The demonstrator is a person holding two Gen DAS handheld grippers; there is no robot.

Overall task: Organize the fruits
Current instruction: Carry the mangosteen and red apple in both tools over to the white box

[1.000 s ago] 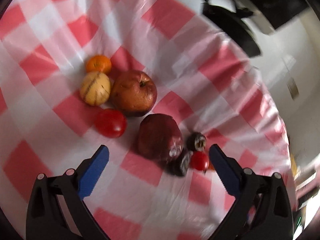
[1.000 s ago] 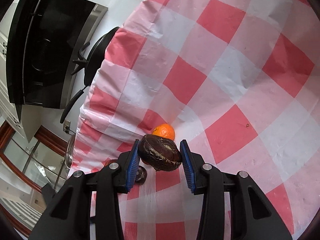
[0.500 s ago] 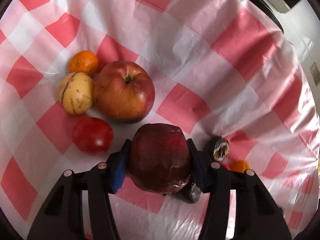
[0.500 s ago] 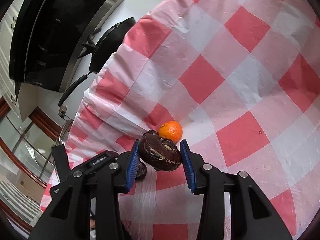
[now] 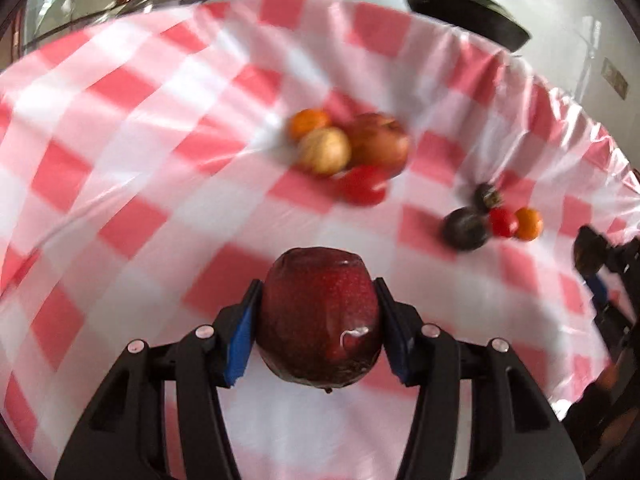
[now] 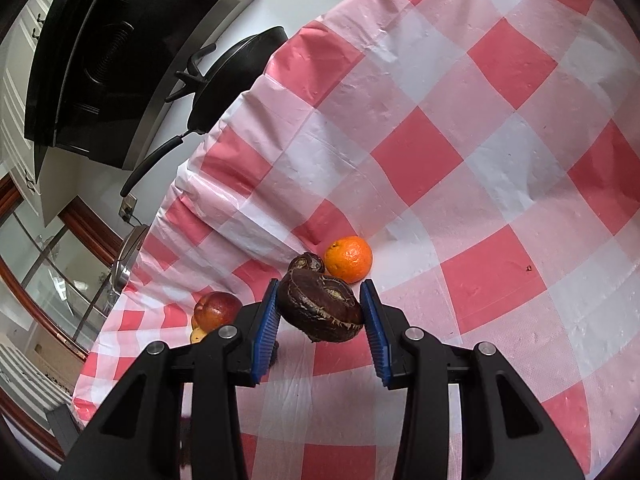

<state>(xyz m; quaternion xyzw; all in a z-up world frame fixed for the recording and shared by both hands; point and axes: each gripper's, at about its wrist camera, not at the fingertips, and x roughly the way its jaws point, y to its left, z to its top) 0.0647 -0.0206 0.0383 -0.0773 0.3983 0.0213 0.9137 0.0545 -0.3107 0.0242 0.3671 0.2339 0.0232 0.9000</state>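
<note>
My left gripper (image 5: 318, 316) is shut on a dark red apple (image 5: 320, 316), held above the checked tablecloth (image 5: 120, 184). Beyond it lies a blurred cluster: an orange (image 5: 308, 122), a yellow striped fruit (image 5: 325, 150), a large red-yellow apple (image 5: 378, 142) and a tomato (image 5: 362, 186). To the right lie a dark plum (image 5: 466, 228), a dark shrivelled fruit (image 5: 488, 196), a small tomato (image 5: 503, 222) and a small orange (image 5: 529, 224). My right gripper (image 6: 320, 312) is shut on a dark wrinkled fruit (image 6: 320, 308). Just past it lie an orange (image 6: 348, 258) and a dark shrivelled fruit (image 6: 307, 263).
A black pan (image 6: 236, 80) sits past the table's far edge, beside a black cooktop (image 6: 112, 52). A window with a wooden frame (image 6: 52, 240) is at the left. The right gripper with its fruit shows at the right edge of the left wrist view (image 5: 596, 260).
My left gripper closed on the dark red apple, lifted it and drew back from the fruit clusters. The right gripper kept its hold on the wrinkled fruit, rolling slightly.
</note>
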